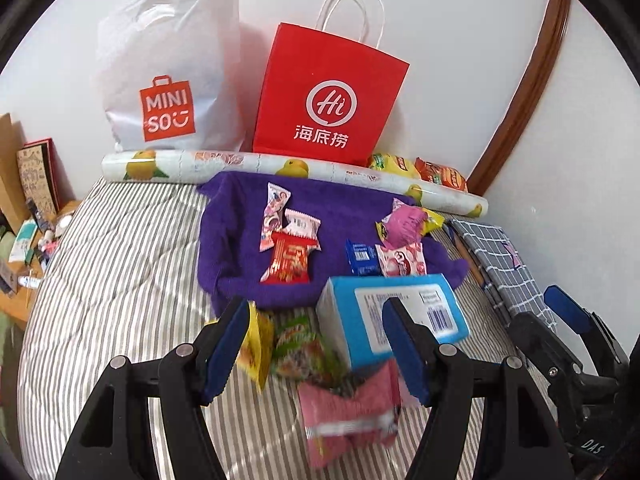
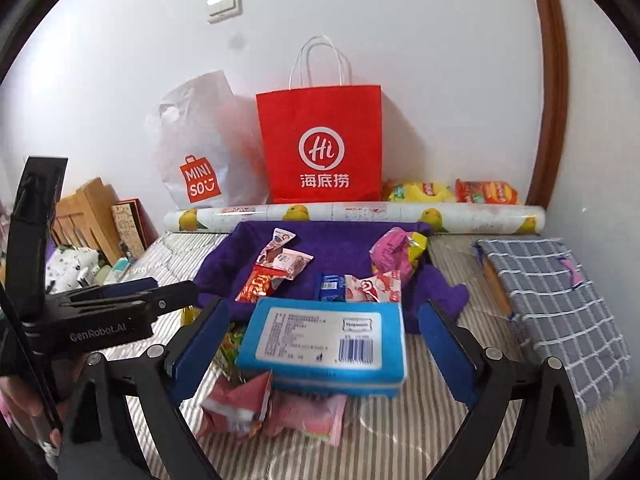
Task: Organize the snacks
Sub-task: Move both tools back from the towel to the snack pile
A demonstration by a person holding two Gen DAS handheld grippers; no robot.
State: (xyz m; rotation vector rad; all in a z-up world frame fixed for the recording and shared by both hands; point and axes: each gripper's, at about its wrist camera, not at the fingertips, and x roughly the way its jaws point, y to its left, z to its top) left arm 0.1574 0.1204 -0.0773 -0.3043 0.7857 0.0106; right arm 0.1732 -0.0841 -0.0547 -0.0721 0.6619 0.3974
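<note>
A blue box (image 1: 394,316) (image 2: 326,340) with a white barcode label lies on the striped bed, on top of pink snack packets (image 1: 352,412) (image 2: 276,408), with a green packet (image 1: 300,346) and a yellow one (image 1: 256,344) beside them. More snacks lie on a purple towel (image 1: 240,240) (image 2: 332,248): a red packet (image 1: 288,260) (image 2: 258,284), a small blue one (image 1: 362,258) (image 2: 331,286), a pink-white one (image 1: 402,260) (image 2: 374,288) and a pink bag (image 1: 402,222) (image 2: 390,252). My left gripper (image 1: 316,346) is open over the near packets. My right gripper (image 2: 324,338) is open, with its fingers on either side of the blue box.
A red paper bag (image 1: 328,92) (image 2: 320,144) and a white Miniso bag (image 1: 168,76) (image 2: 200,152) stand against the wall behind a rolled printed sheet (image 1: 280,168) (image 2: 352,216). Chip bags (image 2: 452,192) lie at the back right. A checked grey cloth (image 2: 556,308) covers something at right. Clutter lies left.
</note>
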